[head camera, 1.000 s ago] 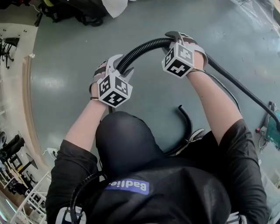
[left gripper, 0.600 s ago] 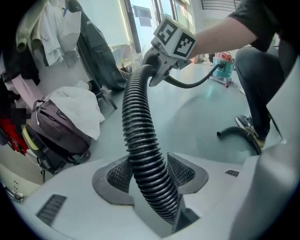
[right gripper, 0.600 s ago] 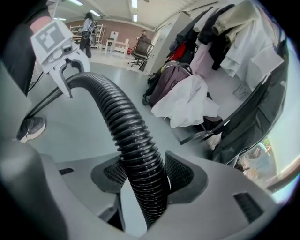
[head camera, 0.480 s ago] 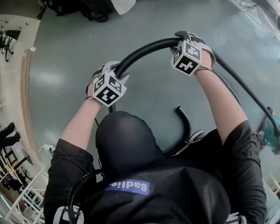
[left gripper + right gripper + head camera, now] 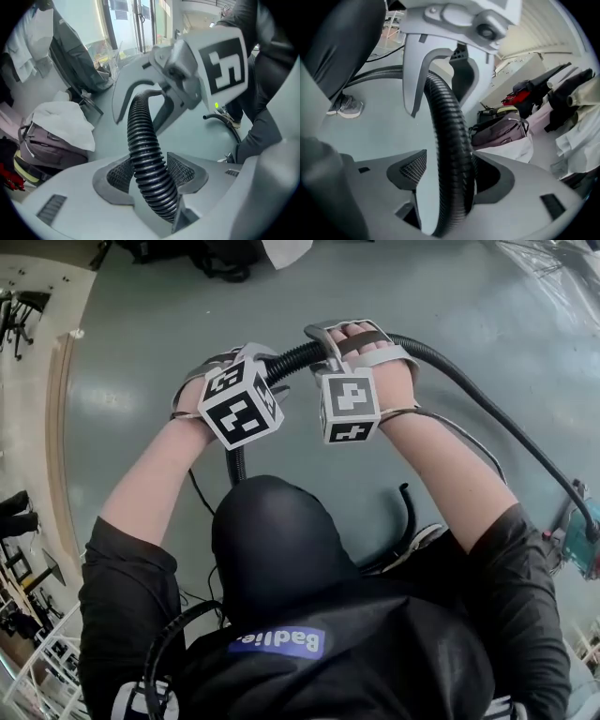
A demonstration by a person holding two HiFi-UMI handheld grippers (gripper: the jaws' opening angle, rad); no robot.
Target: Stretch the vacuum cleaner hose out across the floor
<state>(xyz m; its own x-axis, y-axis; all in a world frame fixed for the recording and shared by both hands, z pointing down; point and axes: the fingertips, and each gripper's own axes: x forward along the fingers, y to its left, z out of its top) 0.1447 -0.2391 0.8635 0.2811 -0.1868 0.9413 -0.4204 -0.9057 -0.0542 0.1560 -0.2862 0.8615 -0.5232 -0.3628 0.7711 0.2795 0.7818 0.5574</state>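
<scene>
Black ribbed hose (image 5: 292, 359), held up above the grey floor (image 5: 131, 399). It is not laid out yet. In the head view it bridges the short gap between the two claws, then trails from the right claw far off to the right and down to the floor at the frame's right edge. A second length drops from the left claw back toward the person's feet.

Left claw (image 5: 151, 172): jaws have just been closing and now pinch the hose, both mesh pads against the ribs.

Right claw (image 5: 449, 173): jaws have just been opening and are spread wide. The hose runs lengthwise through the gap, leaning on one pad with clear space at the other, so it is loose, not gripped.

Key relation: the claws sit just beside each other on the same stretch, long axis running left to right between them. The left claw anchors. Likely next step is the right claw re-pinching close by, then the hands drawing apart along that axis to feed out slack.
</scene>
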